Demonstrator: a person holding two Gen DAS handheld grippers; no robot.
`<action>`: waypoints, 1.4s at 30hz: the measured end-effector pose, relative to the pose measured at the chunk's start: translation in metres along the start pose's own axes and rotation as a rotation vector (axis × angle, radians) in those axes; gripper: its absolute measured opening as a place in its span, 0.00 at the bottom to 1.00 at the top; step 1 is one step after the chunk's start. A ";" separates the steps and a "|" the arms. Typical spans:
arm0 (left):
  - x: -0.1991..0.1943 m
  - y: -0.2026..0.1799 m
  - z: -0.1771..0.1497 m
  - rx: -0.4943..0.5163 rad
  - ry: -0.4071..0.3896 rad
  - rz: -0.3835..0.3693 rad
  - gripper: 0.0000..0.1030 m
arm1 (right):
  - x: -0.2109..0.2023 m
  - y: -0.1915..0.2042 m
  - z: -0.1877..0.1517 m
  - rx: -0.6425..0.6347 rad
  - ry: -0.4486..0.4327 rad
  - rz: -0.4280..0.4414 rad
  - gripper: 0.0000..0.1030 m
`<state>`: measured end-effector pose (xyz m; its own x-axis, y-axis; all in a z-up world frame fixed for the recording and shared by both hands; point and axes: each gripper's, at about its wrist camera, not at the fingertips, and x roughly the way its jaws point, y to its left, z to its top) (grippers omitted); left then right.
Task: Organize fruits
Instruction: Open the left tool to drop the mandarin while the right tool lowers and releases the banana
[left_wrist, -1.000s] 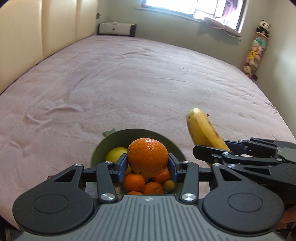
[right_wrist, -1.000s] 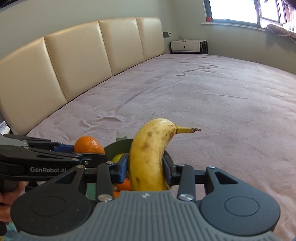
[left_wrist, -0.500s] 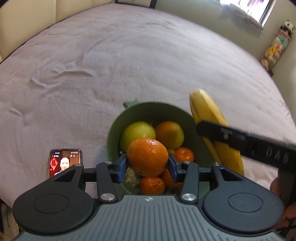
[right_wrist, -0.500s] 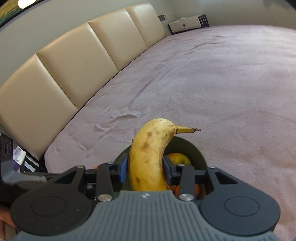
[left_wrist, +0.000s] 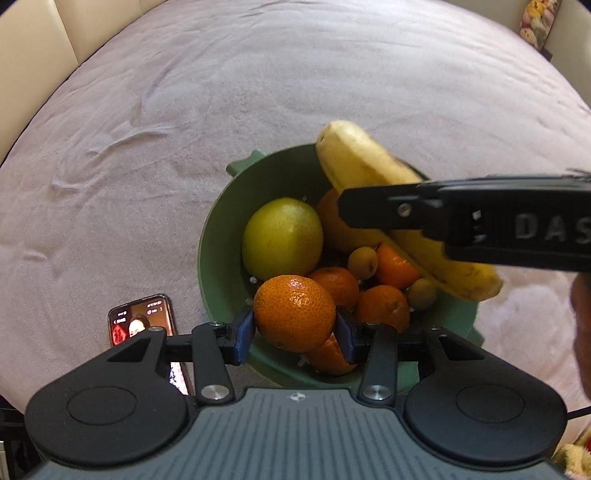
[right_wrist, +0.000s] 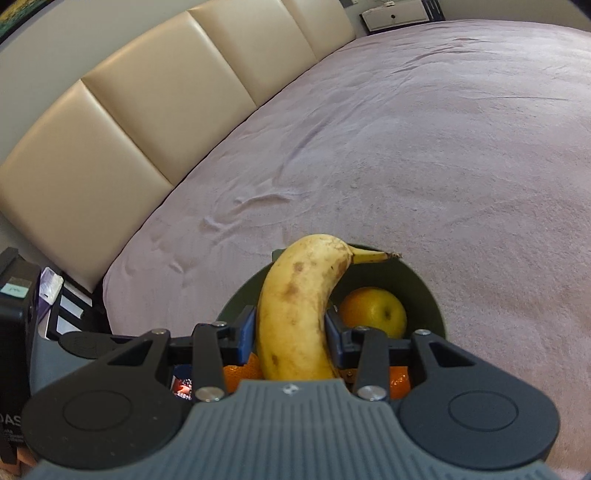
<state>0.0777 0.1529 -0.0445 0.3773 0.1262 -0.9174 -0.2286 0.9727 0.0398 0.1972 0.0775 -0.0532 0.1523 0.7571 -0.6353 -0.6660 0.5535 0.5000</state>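
Note:
A green bowl (left_wrist: 216, 236) sits on the pink bedspread, holding a yellow-green citrus (left_wrist: 282, 238) and several small oranges. My left gripper (left_wrist: 294, 328) is shut on an orange (left_wrist: 294, 314), held just above the bowl's near rim. My right gripper (right_wrist: 291, 332) is shut on a spotted banana (right_wrist: 299, 314) over the same green bowl (right_wrist: 430, 295). In the left wrist view the banana (left_wrist: 365, 162) crosses the bowl's right side, with the right gripper's black finger in front of it. An orange-yellow fruit (right_wrist: 373, 312) shows in the bowl behind the banana.
A phone (left_wrist: 142, 321) with a lit screen lies on the bedspread left of the bowl. A cream padded headboard (right_wrist: 147, 110) runs along the bed's left side. The wide pink bedspread (left_wrist: 295, 92) stretches beyond the bowl. A white nightstand (right_wrist: 395, 14) stands far back.
Both grippers have come down and tilted toward the bowl, which now fills more of each view. The banana has moved in over the bowl's right side. Both grips are unchanged.

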 end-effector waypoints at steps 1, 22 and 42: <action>0.002 0.000 0.000 0.004 0.007 0.010 0.50 | -0.001 -0.002 0.000 0.001 -0.001 0.004 0.36; -0.008 0.017 0.000 -0.078 -0.034 -0.042 0.62 | -0.018 0.004 -0.001 -0.140 -0.011 -0.008 0.36; -0.047 0.057 0.008 -0.330 -0.225 -0.019 0.62 | 0.022 0.058 -0.025 -0.787 0.149 -0.063 0.36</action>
<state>0.0539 0.2038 0.0035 0.5627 0.1840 -0.8059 -0.4821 0.8650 -0.1391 0.1433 0.1174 -0.0523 0.1449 0.6473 -0.7483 -0.9873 0.1446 -0.0661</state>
